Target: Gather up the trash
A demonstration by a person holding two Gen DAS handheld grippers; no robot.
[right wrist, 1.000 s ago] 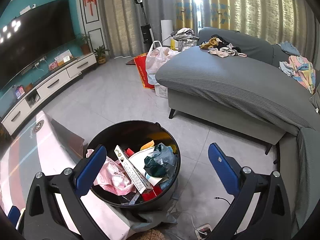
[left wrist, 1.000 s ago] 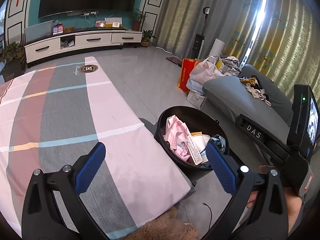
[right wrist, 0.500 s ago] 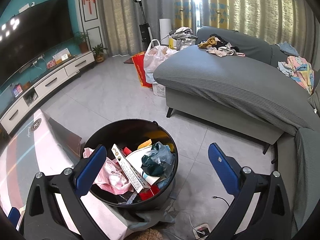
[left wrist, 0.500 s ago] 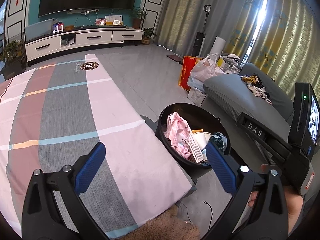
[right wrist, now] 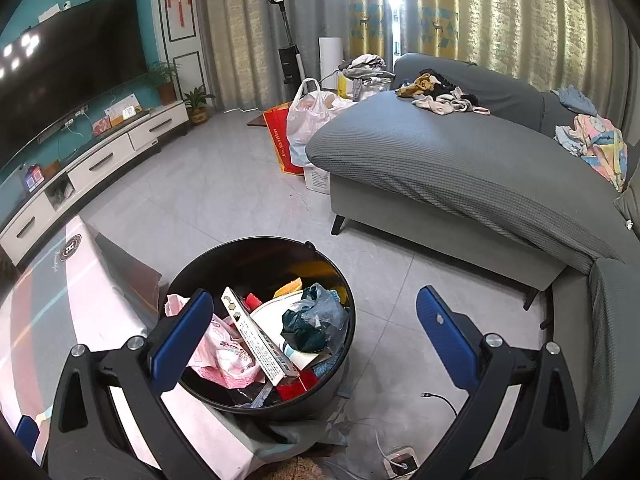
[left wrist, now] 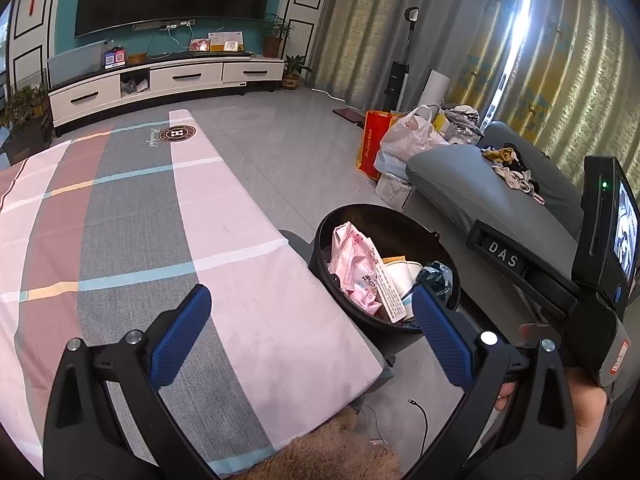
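While I hold both tongs above the room, each pair stands spread wide with nothing between its blue pads. My left tongs [left wrist: 310, 328] hang over the near corner of a table covered by a striped cloth [left wrist: 132, 220] in pink, grey and white bands. My right tongs [right wrist: 314, 330] hang over the floor beside that table, with their left pad in front of the bin.

A black round bin [right wrist: 256, 256] stands on the grey tiled floor, touching or just beside the edge of the cloth. It holds the collected trash: a pink plastic wrapper [right wrist: 230, 354] on the table side, a long white carton [right wrist: 256, 340] lying tilted across the middle, a crumpled dark green bag [right wrist: 310, 322] on the sofa side, a white paper bowl [right wrist: 272, 316] under them, and red and yellow scraps near the wall of the bin.

In the left view, the body of my right tongs with its small screen [left wrist: 624, 236] shows at the right edge, and my hand [left wrist: 580, 404] grips the handle below it.

A grey sofa [right wrist: 460, 168] with loose clothes on it stands beyond the bin. A red bag [right wrist: 280, 140] and a white plastic bag [right wrist: 308, 120] sit at its far end. A thin cable [right wrist: 440, 398] lies on the floor near the bin.
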